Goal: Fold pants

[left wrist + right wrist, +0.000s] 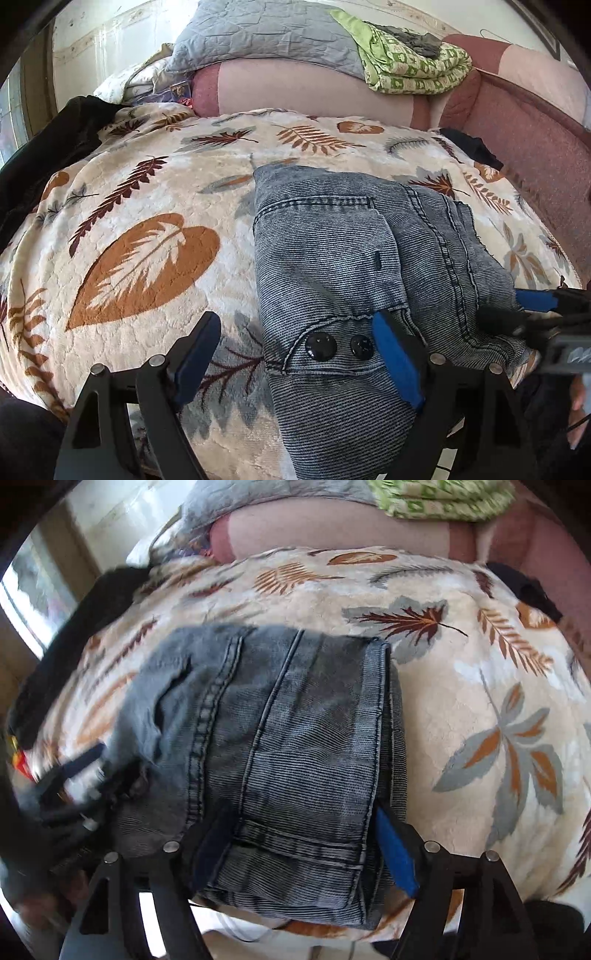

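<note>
Grey-blue denim pants lie folded in a thick bundle on a leaf-patterned blanket; two black buttons show at the near edge. My left gripper is open above the bundle's near left corner, its right finger over the denim and its left finger over the blanket. In the right wrist view the pants fill the middle. My right gripper is open with the folded near end of the pants between its fingers. The right gripper also shows at the right edge of the left wrist view.
The blanket covers a sofa seat with a pink backrest behind. A grey quilt and a green patterned cloth lie on top of the backrest. Dark clothing lies at the left edge, and another dark piece at the right.
</note>
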`<action>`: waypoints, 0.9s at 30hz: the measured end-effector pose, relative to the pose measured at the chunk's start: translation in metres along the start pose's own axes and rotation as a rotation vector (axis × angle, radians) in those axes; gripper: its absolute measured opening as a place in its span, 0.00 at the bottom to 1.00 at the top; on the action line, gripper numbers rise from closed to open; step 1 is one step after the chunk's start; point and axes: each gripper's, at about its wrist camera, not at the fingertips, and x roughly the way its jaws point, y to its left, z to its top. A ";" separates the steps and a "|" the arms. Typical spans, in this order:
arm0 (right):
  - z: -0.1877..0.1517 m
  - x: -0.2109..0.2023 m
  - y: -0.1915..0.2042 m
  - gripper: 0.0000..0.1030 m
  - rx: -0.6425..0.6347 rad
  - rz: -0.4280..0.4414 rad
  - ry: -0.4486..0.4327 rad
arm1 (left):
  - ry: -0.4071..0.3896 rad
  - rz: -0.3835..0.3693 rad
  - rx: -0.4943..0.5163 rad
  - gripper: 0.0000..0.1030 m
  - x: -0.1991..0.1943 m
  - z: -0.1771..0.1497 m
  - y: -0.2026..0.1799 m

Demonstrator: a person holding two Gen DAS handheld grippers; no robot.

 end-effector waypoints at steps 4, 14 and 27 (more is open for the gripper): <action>-0.011 0.004 -0.001 0.79 -0.038 -0.048 -0.009 | 0.000 -0.004 -0.013 0.84 0.001 -0.001 0.002; -0.015 -0.018 -0.047 0.87 0.166 0.114 -0.122 | -0.141 -0.029 -0.074 0.85 -0.029 0.005 0.016; -0.019 -0.006 -0.089 0.87 0.349 0.225 -0.122 | -0.038 -0.052 -0.229 0.85 -0.003 0.008 0.043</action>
